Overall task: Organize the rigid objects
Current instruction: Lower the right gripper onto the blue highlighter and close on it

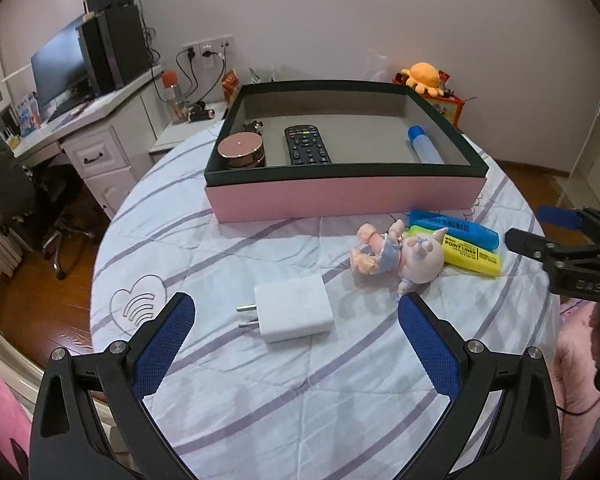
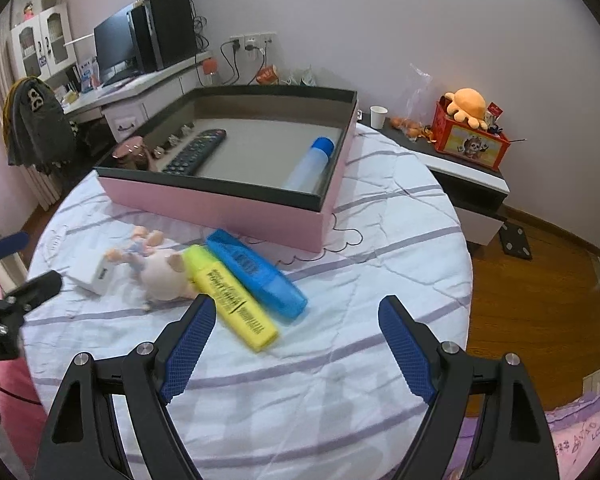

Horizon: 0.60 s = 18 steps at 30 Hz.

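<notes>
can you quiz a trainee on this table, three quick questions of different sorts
1. True or false: the remote lies inside the box.
2. Which lies nearest the left gripper: A the charger, B the doll, C the blue tube?
3. Fill in: the yellow marker lies beside a ___ marker.

Key: 1 true; 2 A; 3 blue.
</notes>
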Motion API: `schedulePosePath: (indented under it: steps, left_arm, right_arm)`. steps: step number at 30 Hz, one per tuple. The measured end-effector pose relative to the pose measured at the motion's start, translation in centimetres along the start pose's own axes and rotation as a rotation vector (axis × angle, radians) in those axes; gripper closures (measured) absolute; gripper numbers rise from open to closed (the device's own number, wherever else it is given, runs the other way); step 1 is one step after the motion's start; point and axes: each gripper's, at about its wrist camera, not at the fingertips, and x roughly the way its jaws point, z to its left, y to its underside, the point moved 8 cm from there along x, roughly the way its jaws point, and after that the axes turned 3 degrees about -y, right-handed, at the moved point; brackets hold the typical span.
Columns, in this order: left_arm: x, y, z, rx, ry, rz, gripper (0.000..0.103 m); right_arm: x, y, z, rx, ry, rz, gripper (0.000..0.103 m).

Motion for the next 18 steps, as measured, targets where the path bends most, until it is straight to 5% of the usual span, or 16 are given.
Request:
schedulePosePath:
  steps: [8,18]
  left_arm:
    - [2.2,0.2,-0.1,0.003,0.037,0.055,0.000]
    - [2.9,0.6,1.4,-0.008,0.030,0.079,0.000]
  right_arm:
    - [3.9,0.2,-1.6,-0.069,0.041,0.066,0.018]
    - [5.4,0.3,2.2,-0.215,-0.076,0.103,0.018]
